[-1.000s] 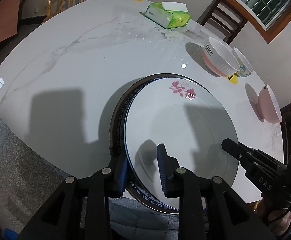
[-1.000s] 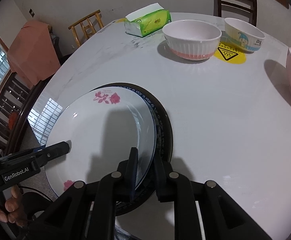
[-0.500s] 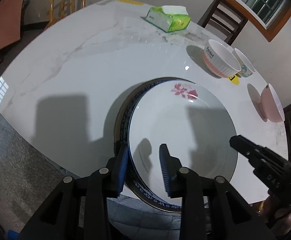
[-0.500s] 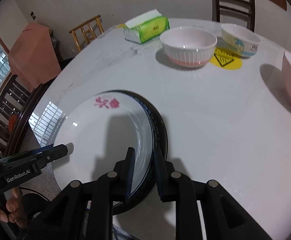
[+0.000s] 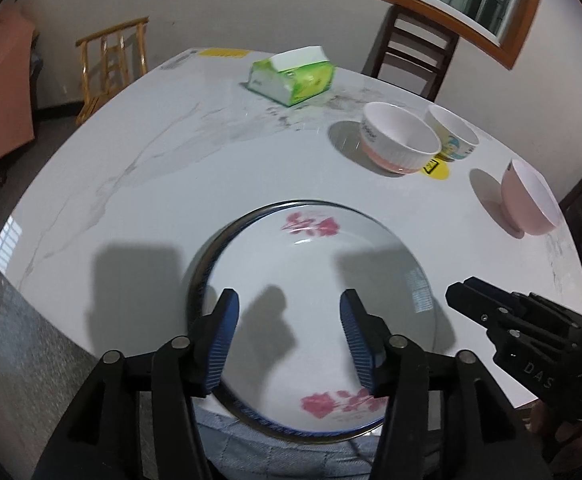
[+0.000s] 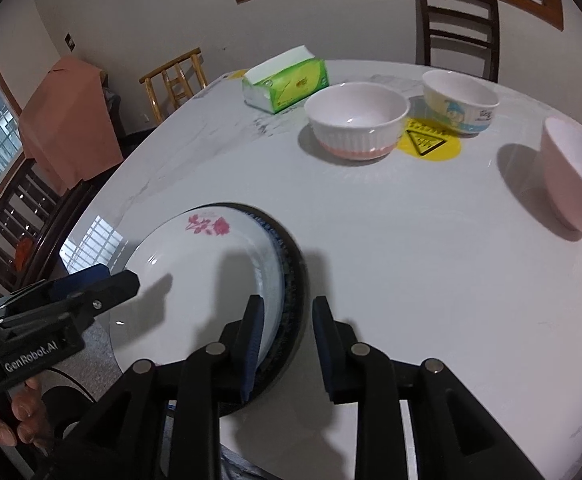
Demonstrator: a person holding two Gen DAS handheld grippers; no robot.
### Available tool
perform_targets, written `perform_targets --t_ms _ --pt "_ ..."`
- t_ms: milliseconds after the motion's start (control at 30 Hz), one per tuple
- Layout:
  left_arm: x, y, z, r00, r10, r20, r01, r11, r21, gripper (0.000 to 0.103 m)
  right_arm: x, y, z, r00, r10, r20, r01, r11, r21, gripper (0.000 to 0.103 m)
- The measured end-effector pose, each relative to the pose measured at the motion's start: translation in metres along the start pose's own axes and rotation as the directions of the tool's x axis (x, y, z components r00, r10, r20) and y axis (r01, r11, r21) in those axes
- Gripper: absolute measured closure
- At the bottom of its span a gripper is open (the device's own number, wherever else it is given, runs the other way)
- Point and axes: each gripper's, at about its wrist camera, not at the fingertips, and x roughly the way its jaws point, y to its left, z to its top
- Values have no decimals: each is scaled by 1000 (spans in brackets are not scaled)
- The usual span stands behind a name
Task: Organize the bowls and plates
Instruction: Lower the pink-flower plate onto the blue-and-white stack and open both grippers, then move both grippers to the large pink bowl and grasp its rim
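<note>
A white plate with pink flowers (image 5: pixel 315 304) (image 6: pixel 195 276) lies stacked on a dark blue-rimmed plate (image 5: pixel 201 272) (image 6: pixel 293 280) at the table's near edge. My left gripper (image 5: pixel 289 332) is open and hangs above the near half of the white plate, holding nothing. My right gripper (image 6: pixel 285 340) is open above the stack's right rim, empty. A ribbed pink-and-white bowl (image 5: pixel 401 138) (image 6: pixel 357 124), a cartoon bowl (image 5: pixel 453 130) (image 6: pixel 461 100) and a pink bowl (image 5: pixel 529 200) (image 6: pixel 575 176) stand further back, to the right.
A green tissue pack (image 5: pixel 293 76) (image 6: pixel 285 80) lies at the far side of the white marble table (image 5: pixel 151 168). A yellow warning sticker (image 6: pixel 429 142) lies between two bowls. Chairs stand around the table. The plate stack overhangs the table's near edge.
Both grippers have opened and let go of the plate rims. Both have drawn back and risen a little. The plate stack stays where it was.
</note>
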Motion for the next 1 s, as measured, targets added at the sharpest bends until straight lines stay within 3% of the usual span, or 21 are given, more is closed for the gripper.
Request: perform_targets --t_ms 267,533,733,900,933,1000 --pt "8 -53 8 999 -53 -2 53 995 87 44 -24 -37 -6 999 -13 32 11 998 56 78" --pt "24 -113 16 996 -77 -34 82 979 188 44 -49 -93 -18 994 -97 39 91 986 138 78" --pt "32 -151 20 992 -126 -30 130 965 226 38 -71 -144 -30 986 -155 56 134 954 269 78" --pt "44 -180 23 991 -124 -54 134 960 245 37 -81 -185 -40 973 -229 29 205 915 347 77" --pt "46 -186 23 991 -119 -52 129 958 255 37 -83 -192 -41 971 -235 35 208 911 356 75" --pt "49 -194 25 993 -106 -51 116 955 272 37 -89 -203 -41 971 -232 56 197 910 365 56"
